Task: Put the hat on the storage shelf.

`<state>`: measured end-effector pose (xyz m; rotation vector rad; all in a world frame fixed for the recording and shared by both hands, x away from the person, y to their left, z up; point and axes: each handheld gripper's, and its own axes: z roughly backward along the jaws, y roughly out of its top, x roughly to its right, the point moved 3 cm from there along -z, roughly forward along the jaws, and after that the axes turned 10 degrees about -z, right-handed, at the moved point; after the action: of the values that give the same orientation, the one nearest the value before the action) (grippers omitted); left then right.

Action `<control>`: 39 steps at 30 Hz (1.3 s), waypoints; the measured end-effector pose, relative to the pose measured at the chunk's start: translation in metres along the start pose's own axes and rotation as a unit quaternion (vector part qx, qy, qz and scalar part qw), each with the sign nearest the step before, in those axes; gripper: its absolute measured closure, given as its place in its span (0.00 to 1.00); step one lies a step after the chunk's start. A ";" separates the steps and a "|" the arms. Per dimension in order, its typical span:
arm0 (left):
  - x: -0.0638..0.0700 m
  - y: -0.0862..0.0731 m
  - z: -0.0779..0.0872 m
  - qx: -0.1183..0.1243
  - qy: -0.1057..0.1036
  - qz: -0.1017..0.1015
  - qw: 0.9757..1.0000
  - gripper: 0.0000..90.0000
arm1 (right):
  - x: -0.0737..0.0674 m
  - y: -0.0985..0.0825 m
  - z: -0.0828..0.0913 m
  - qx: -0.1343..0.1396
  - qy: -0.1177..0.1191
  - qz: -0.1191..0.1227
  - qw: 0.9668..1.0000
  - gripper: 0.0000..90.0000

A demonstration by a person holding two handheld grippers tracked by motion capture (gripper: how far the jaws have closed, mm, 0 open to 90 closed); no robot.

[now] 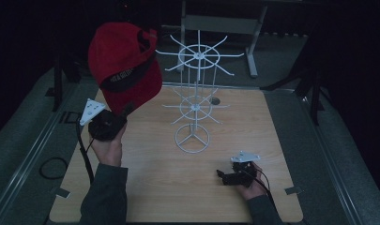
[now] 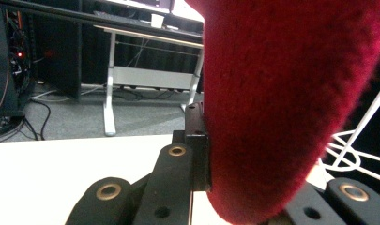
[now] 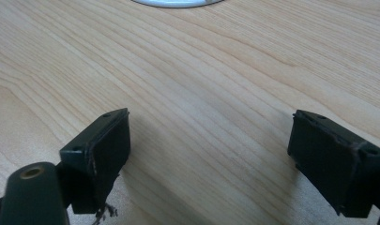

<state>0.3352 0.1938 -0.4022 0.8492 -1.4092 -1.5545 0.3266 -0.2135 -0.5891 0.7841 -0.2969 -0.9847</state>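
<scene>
Red cap (image 1: 124, 65) held aloft, far left, beside white wire rack (image 1: 195, 101); left gripper (image 1: 113, 123) clenched on cap edge, thin grip, cap may slip or snag rack prongs, tipping rack; right gripper (image 1: 224, 176) released, idle near right

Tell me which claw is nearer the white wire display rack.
Roughly even, the left slightly nearer. The left claw, shut on the red fabric cap, sits left of the white wire display rack. The right claw rests open on the table, front-right of its base.
</scene>
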 end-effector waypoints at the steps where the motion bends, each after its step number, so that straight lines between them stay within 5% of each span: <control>1: 0.000 0.000 0.000 0.001 -0.001 0.001 1.000 0.95 | 0.000 0.000 0.000 0.000 0.000 0.000 1.000 0.15; 39: 0.011 0.010 0.009 0.026 -0.019 -0.001 0.999 0.95 | 0.000 0.000 0.000 0.000 0.000 0.000 1.000 0.15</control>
<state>0.3237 0.1878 -0.3907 0.8566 -1.4815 -1.5497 0.3266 -0.2135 -0.5891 0.7840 -0.2968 -0.9848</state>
